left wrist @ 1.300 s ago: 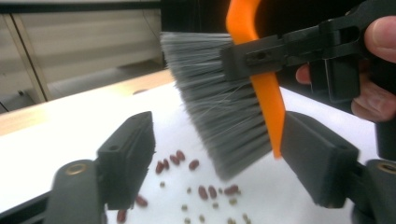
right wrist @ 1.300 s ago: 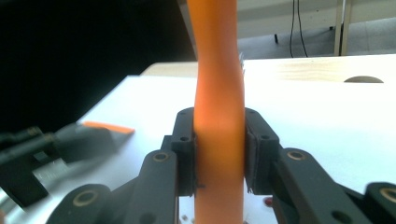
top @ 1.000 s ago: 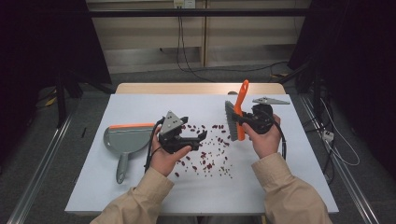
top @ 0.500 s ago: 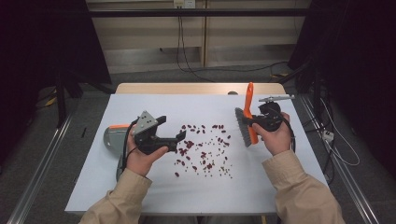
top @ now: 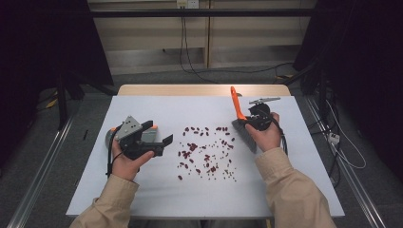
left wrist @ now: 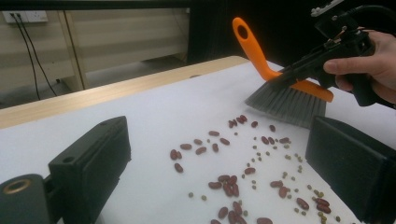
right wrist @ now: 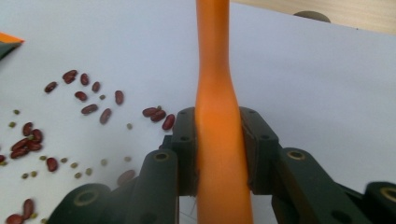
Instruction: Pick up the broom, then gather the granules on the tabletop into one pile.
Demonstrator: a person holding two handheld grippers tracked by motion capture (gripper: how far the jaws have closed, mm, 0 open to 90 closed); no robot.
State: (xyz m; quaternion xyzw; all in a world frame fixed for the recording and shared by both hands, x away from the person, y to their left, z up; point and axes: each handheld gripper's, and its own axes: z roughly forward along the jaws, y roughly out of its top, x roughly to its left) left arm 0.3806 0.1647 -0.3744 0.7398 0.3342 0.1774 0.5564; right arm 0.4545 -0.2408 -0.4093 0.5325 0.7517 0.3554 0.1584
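Observation:
Red beans (top: 206, 152) and small green ones lie scattered mid-table. My right gripper (top: 256, 119) is shut on the orange handle (right wrist: 217, 116) of a hand brush, whose grey bristles (top: 246, 135) hang just right of the beans. My left gripper (top: 159, 134) hovers left of the beans, above a grey dustpan (top: 109, 137) that the hand mostly hides. Its jaws have just been opening and stand wide with nothing held between them. In the left gripper view the gripper (left wrist: 219, 158) looks across the beans (left wrist: 233, 182) toward the brush (left wrist: 289, 98).
A white sheet (top: 294, 156) covers the table, with a wooden strip (top: 199, 90) along the far edge. Dark curtains and cables on the floor surround the table. An orange corner of the dustpan (right wrist: 7, 42) shows in the right gripper view.
My left hand has moved left, from beside the beans to over the dustpan. My right hand has carried the brush rightward and lower, bringing the bristles near the table.

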